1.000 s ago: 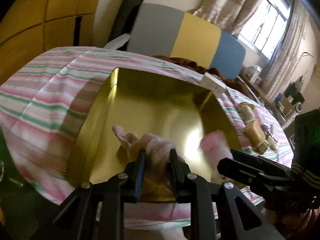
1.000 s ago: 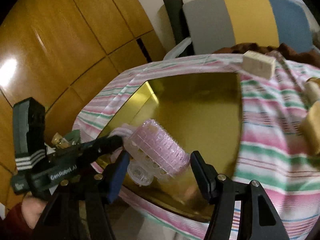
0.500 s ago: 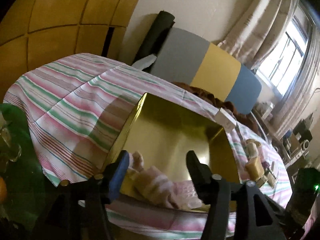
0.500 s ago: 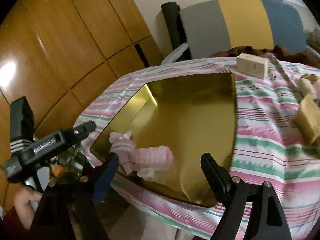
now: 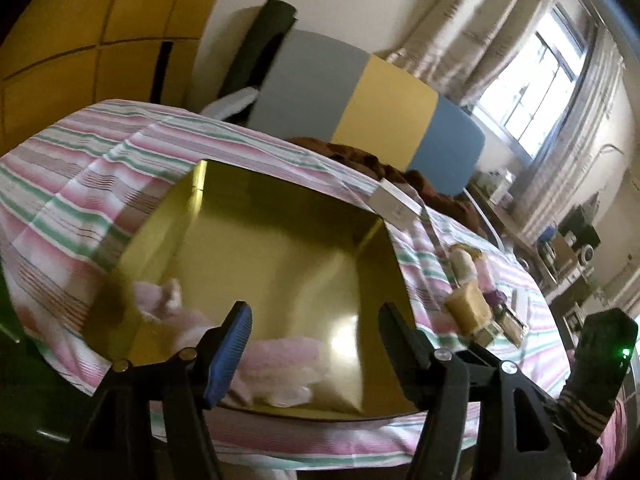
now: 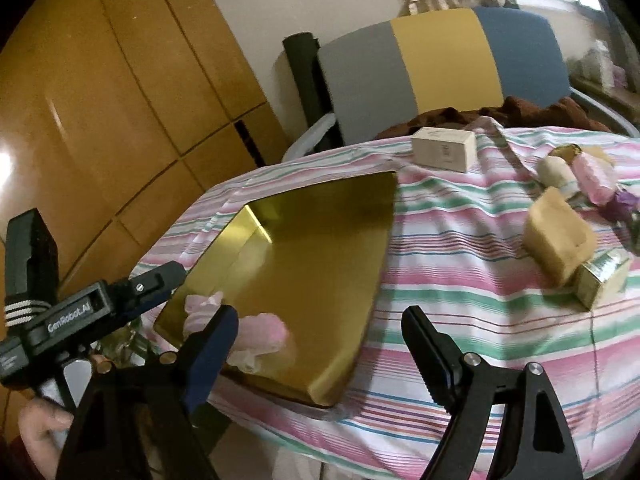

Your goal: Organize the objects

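Observation:
A gold tray [image 5: 288,264] [image 6: 320,248] lies on the striped cloth. A pink hair roller [image 6: 264,334] [image 5: 280,364] and a pale pink fabric piece [image 5: 158,296] [image 6: 200,306] lie at the tray's near end. My left gripper [image 5: 316,320] is open and empty, just above the tray's near edge. My right gripper [image 6: 320,328] is open and empty, above the tray's near right part. The left gripper's body [image 6: 80,312] shows in the right wrist view.
On the striped cloth [image 6: 460,272] to the right lie a white box [image 6: 444,148], a tan block [image 6: 560,236], a gold box [image 6: 604,282], a cream roll [image 6: 556,172] and a pink roll [image 6: 594,178]. A grey, yellow and blue chair back [image 6: 440,60] stands behind.
Both grippers opened and let go: the pink fabric piece and the hair roller now lie in the tray. Both grippers have pulled back and up from the tray.

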The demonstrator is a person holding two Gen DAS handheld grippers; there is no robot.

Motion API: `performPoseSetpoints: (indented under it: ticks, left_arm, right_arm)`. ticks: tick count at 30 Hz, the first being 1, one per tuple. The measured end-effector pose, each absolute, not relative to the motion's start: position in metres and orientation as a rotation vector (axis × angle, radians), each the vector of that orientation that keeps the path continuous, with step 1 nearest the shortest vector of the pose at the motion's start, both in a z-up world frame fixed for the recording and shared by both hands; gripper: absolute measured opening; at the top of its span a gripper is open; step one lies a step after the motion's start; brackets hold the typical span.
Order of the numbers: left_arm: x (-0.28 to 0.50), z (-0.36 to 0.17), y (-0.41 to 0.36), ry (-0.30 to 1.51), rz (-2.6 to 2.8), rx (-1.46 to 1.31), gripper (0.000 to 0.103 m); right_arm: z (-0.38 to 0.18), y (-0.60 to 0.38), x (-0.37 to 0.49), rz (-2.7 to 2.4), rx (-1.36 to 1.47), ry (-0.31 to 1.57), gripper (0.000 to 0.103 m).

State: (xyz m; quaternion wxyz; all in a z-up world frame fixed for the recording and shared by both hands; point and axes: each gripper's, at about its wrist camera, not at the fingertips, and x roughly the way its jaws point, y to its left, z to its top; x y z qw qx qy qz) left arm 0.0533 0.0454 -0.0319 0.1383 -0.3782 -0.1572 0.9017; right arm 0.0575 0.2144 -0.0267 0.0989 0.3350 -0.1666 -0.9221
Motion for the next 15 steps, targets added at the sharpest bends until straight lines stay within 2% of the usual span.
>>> performPoseSetpoints:
  ticks: [15]
  left_arm:
    - [0.056, -0.030, 0.097, -0.334, 2.514, -1.119, 0.067]
  right_arm:
    - [-0.027, 0.261, 0.070, -2.818, 0.981, -0.598, 0.085]
